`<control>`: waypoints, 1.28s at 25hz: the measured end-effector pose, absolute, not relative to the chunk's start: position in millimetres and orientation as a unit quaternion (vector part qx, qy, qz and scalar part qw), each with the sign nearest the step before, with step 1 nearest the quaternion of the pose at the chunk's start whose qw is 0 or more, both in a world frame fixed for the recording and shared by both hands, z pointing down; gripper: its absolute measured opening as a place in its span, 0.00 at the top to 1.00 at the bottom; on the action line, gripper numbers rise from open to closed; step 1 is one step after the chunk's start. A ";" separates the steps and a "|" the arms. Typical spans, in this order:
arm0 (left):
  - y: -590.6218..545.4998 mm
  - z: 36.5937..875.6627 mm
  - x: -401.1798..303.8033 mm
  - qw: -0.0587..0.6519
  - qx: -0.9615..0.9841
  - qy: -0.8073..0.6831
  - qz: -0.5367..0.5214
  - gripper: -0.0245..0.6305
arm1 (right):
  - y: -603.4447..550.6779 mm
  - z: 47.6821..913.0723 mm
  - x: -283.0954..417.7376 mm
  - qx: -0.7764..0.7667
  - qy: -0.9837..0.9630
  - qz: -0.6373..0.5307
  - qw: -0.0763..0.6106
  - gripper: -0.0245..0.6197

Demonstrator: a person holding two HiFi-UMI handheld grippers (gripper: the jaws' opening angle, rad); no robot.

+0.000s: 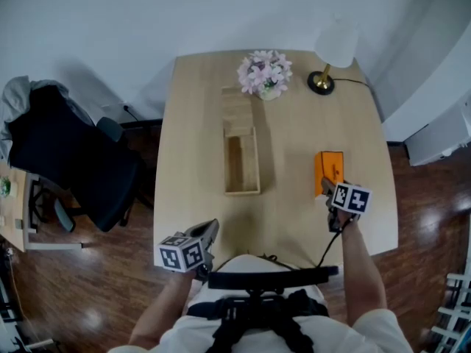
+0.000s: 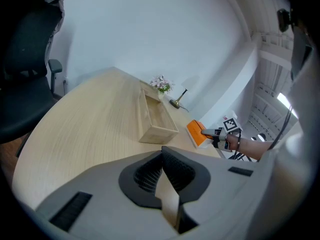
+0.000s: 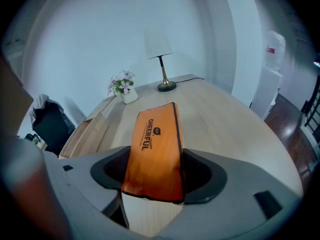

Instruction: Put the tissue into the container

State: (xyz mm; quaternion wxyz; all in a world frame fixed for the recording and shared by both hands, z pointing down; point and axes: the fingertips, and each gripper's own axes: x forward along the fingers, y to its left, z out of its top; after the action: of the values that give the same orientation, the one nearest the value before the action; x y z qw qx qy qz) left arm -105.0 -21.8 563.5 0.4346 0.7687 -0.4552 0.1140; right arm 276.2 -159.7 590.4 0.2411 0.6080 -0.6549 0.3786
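Orange tissue [image 3: 152, 149], clamped in the right hand-held gripper [image 1: 329, 191], should lift level, then lower lengthwise into the container [image 1: 241, 186].

The tissue pack [image 3: 152, 154] in my right gripper [image 1: 328, 188] is orange, with black letters and a thin black edge. At eleven o'clock the container [image 1: 241, 157] is pale wood, as is the grained table [image 1: 309, 138]. At twelve o'clock the flowers [image 1: 264, 70] are pink and white. My marker cube carries black-and-white squares.
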 end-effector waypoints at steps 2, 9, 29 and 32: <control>-22.4 562.3 -107.1 0.440 0.765 -0.458 0.112 0.96 | -160.4 580.6 266.4 0.606 -0.660 0.378 0.232 0.46; -22.7 551.1 -111.7 0.446 0.766 -0.454 0.086 0.96 | -173.5 548.3 215.9 0.590 -0.689 0.360 0.216 0.46; -26.7 528.6 -139.5 0.429 0.794 -0.422 0.083 0.96 | -194.2 508.8 51.6 0.524 -0.751 0.362 0.177 0.48; -27.0 527.2 -146.6 0.431 0.792 -0.426 0.075 0.96 | -194.2 510.8 32.2 0.516 -0.754 0.366 0.180 0.48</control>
State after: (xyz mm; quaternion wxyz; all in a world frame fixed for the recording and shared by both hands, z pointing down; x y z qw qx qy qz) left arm -146.6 -27.0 527.2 0.4311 0.7917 -0.4263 0.0753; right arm 32.2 -194.2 510.8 0.1797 0.5156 -0.7537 0.3658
